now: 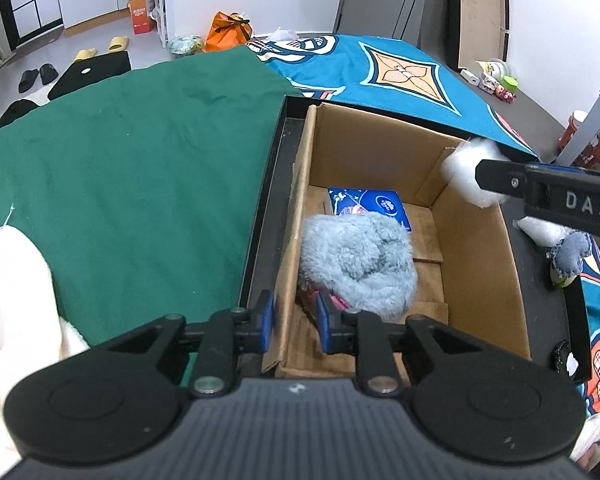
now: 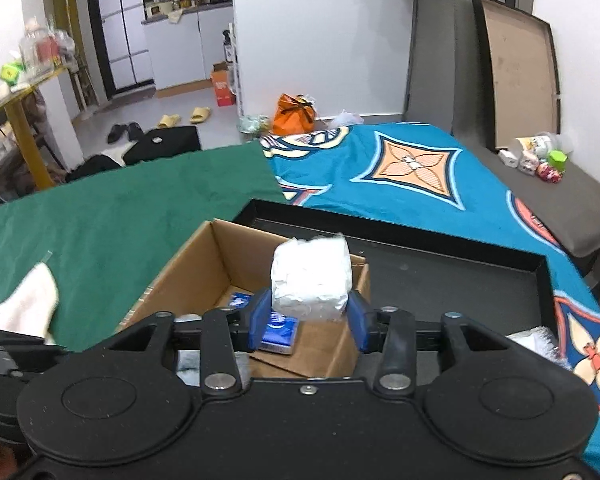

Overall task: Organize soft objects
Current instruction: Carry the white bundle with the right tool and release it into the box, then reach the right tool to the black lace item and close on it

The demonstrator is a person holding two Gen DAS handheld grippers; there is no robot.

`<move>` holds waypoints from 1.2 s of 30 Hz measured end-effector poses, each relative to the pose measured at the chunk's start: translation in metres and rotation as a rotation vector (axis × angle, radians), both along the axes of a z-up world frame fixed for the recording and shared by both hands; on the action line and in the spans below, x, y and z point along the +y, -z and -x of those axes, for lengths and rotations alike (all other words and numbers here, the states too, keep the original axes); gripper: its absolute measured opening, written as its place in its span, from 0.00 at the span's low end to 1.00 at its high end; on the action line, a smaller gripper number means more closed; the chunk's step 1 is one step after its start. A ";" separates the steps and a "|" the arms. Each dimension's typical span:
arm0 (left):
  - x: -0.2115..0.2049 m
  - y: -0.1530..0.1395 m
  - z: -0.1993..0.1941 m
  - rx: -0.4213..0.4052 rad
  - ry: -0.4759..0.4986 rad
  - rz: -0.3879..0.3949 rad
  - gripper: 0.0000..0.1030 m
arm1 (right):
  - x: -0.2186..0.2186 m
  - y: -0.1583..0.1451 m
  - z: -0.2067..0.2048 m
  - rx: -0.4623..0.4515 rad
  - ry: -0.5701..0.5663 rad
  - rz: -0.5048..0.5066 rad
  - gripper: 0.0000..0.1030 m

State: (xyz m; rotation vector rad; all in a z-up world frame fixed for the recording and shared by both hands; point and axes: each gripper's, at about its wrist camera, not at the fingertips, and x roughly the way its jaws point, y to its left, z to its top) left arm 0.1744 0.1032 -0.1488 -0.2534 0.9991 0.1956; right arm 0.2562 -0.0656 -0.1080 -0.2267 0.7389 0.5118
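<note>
Even, bright indoor light; soft shadows; strong fisheye bending and dark corners; near white cloth (image 2: 24, 300) blurred.

plush toy (image 1: 358, 264) in cardboard box (image 1: 476, 240), box on tray (image 2: 452, 280)

Orange bag (image 2: 293, 118) on floor; yellow slippers (image 2: 185, 117), possibly foam.

Bed (image 2: 440, 184): green cloth (image 1: 120, 184), teal blanket (image 2: 380, 200), black tray (image 2: 440, 276) on top.
</note>
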 end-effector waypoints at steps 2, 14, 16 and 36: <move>0.000 0.000 0.001 0.000 -0.002 0.001 0.21 | -0.004 0.001 0.001 0.001 0.013 -0.002 0.62; -0.015 -0.002 -0.001 0.023 0.035 -0.082 0.25 | -0.060 0.016 0.025 0.068 0.157 -0.020 0.76; -0.016 -0.003 0.000 0.026 0.038 -0.090 0.26 | -0.069 0.021 0.029 0.078 0.178 -0.019 0.76; -0.045 -0.009 0.003 0.026 0.105 -0.262 0.65 | -0.129 0.063 0.054 0.158 0.336 -0.034 0.79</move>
